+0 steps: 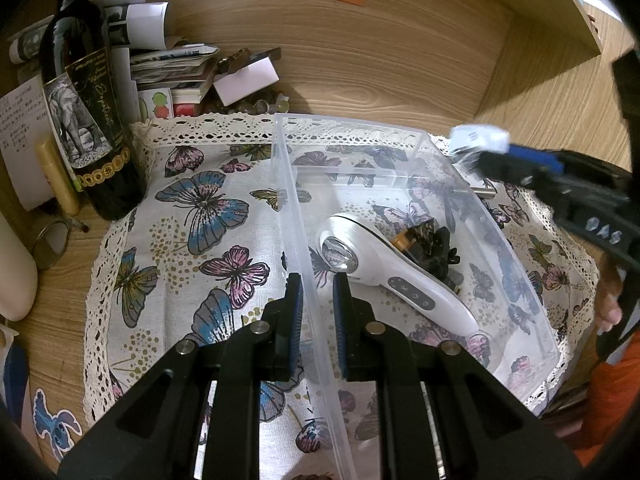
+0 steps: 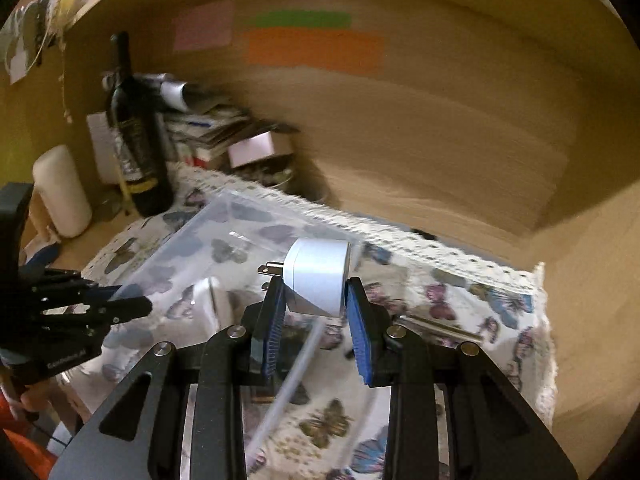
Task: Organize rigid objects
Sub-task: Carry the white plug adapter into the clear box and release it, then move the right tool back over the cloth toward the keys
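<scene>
Right gripper (image 2: 314, 304) clamps white plug adapter (image 2: 318, 278) above clear bin (image 1: 420, 184) | left gripper (image 1: 316, 300) straddles bin's near wall, parted, gripping nothing | white handheld device (image 1: 384, 272) lies inside bin

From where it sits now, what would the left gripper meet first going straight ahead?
The left gripper already straddles the clear bin's left wall. Straight on, it likely slides along that wall toward the bin's far corner; depth is unclear.

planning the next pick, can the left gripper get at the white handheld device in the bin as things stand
Probably not yet: the left gripper straddles the clear bin wall. The white device lies uncovered just inside, so after letting go the way looks free.
</scene>
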A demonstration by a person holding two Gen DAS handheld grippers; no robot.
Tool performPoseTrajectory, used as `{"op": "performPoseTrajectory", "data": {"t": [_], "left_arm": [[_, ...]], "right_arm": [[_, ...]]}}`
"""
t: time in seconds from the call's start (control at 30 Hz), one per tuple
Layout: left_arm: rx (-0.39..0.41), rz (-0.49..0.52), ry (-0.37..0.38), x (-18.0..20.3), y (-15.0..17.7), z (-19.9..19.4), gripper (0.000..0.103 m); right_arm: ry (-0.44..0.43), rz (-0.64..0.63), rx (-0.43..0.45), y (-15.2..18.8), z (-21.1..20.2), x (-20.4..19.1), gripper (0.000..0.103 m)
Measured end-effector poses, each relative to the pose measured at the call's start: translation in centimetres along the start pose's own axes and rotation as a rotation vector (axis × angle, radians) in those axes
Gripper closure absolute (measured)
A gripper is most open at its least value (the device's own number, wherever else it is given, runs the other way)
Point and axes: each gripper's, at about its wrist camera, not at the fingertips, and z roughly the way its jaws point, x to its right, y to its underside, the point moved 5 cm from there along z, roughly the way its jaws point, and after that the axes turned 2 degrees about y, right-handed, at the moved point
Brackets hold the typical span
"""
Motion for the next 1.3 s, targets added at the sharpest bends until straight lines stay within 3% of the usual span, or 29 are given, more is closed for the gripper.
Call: {"op": "performPoseTrajectory", "data": {"t": [0.27, 0.57, 1.03, 1.3], "left_arm": [[0.001, 0.002, 0.003, 0.0, 0.0, 0.0, 0.09], [0.002, 0.002, 0.003, 0.1, 0.0, 0.0, 0.09], [0.002, 0.002, 0.002, 0.1, 0.0, 0.1, 0.09], [0.002, 0.002, 0.002, 0.1, 0.0, 0.1, 0.09]], "right_arm": [[-0.065, -0.045, -0.13, 0.8, 4.3, -2.5, 0.075], [-0.082, -0.107, -0.213, 1.8, 6.2, -3.8, 0.075], [-0.05, -0.109, -0.148, 1.0, 3.9, -3.6, 0.073], [0.019, -0.039, -0.067, 0.1, 0.9, -0.5, 0.072]]}}
